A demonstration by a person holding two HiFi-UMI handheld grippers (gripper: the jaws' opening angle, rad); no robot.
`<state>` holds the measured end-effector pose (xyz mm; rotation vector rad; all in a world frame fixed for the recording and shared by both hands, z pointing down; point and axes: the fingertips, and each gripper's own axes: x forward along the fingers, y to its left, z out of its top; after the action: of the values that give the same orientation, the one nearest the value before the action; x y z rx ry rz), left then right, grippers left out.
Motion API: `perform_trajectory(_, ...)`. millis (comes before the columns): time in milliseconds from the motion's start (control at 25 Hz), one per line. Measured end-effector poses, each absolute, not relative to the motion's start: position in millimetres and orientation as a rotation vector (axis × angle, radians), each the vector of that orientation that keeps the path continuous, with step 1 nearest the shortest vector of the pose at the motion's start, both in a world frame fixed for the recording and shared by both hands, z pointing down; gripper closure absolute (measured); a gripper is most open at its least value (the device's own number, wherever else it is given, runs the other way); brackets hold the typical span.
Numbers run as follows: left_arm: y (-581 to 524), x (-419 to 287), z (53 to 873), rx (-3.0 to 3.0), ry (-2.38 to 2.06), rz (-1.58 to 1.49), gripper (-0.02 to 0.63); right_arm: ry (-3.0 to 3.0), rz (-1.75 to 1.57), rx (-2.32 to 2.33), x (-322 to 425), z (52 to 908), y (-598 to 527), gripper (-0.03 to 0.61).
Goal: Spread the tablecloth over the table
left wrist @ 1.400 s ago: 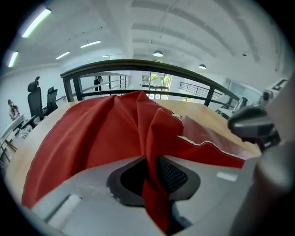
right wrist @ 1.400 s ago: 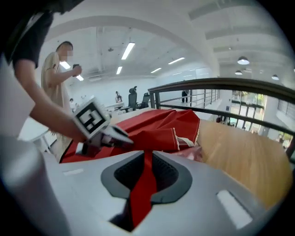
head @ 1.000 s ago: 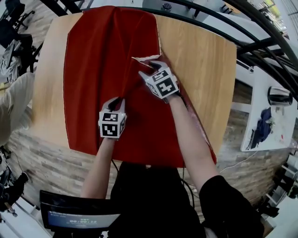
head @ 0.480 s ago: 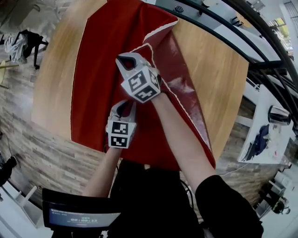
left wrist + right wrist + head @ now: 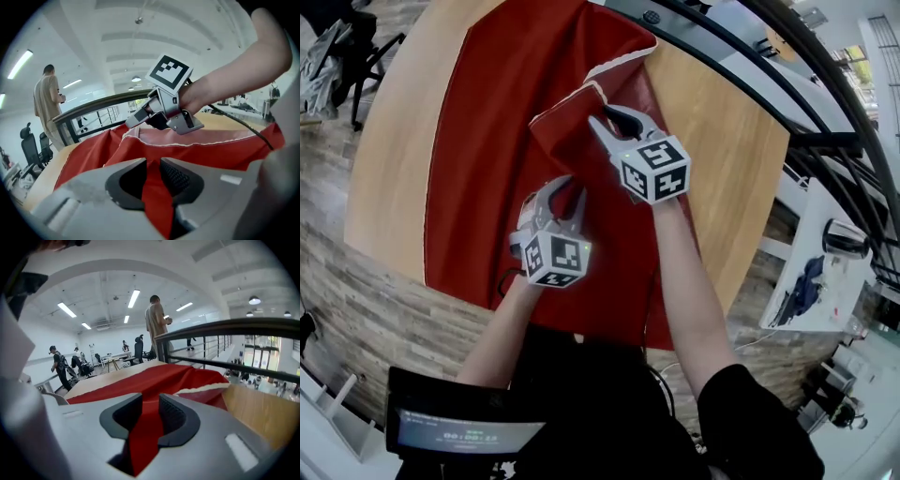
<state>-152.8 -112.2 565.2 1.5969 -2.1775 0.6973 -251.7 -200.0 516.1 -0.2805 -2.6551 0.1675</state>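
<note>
A red tablecloth (image 5: 487, 141) with a pale hem lies rumpled on the round wooden table (image 5: 731, 169), partly folded over itself. My right gripper (image 5: 602, 120) holds a raised fold near the hem. In the right gripper view, cloth (image 5: 168, 376) fills the narrow gap of this gripper (image 5: 151, 399). Its jaws have just been opening, with the cloth still pinched between them. My left gripper (image 5: 565, 190) is nearer the front edge. Its jaws (image 5: 152, 164) have also just been opening a little, and a red strip (image 5: 201, 150) is gripped between the pads.
A black railing (image 5: 750, 56) curves behind the table. A white side table (image 5: 825, 272) with small items stands at the right. A dark screen (image 5: 459, 422) sits below my arms. A person (image 5: 47, 108) stands beyond the table, near office chairs (image 5: 337, 56).
Both grippers have risen off the table. The right one has swung right, lifting a hemmed fold. The left one has rolled and now holds cloth higher.
</note>
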Motion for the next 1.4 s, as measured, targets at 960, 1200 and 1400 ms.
perform_trajectory(960,-107,-158,629,1.512,-1.95,0.568,0.499,-2.349,0.446,-0.503,-256,579,-221,0.541)
perform_trajectory(1200,-109,-156,591,1.534,-2.094,0.488,0.489,-2.446,0.406,-0.465,-241,548,-238,0.555)
perform_trajectory(1400,-123,-151,575,1.577,-2.113,0.463,0.503,-2.466,0.216,-0.332,-207,521,-294,0.555)
